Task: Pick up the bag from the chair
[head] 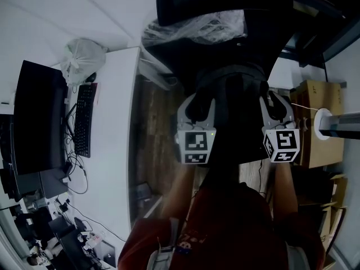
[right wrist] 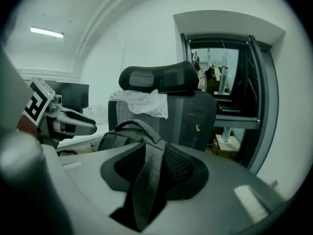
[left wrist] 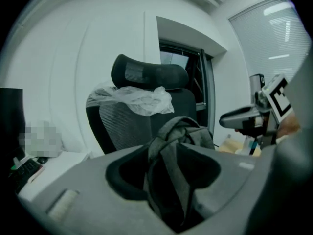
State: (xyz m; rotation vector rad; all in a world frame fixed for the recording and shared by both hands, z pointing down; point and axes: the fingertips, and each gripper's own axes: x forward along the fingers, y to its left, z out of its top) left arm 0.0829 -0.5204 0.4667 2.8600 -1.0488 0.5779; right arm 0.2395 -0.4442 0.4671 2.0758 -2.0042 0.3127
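Note:
A dark grey backpack [head: 233, 108] hangs between my two grippers, just in front of the black mesh office chair [head: 225, 16]; whether it still touches the seat is hidden. My left gripper [head: 196, 104] is shut on one grey shoulder strap [left wrist: 172, 180], which runs up through its jaws to the bag's top [left wrist: 188, 129]. My right gripper [head: 274, 106] is shut on the other strap [right wrist: 146, 177], with the bag's body [right wrist: 122, 133] just beyond. Crumpled clear plastic film [left wrist: 139, 99] drapes over the chair's backrest [right wrist: 190, 114] below the headrest.
A white desk [head: 115, 122] along the left carries a black monitor [head: 36, 117], a keyboard [head: 83, 120] and a white plastic bag [head: 83, 58]. A cardboard box [head: 322, 122] and a white roll [head: 324, 122] stand at the right. Wooden floor [head: 152, 134] lies between desk and chair.

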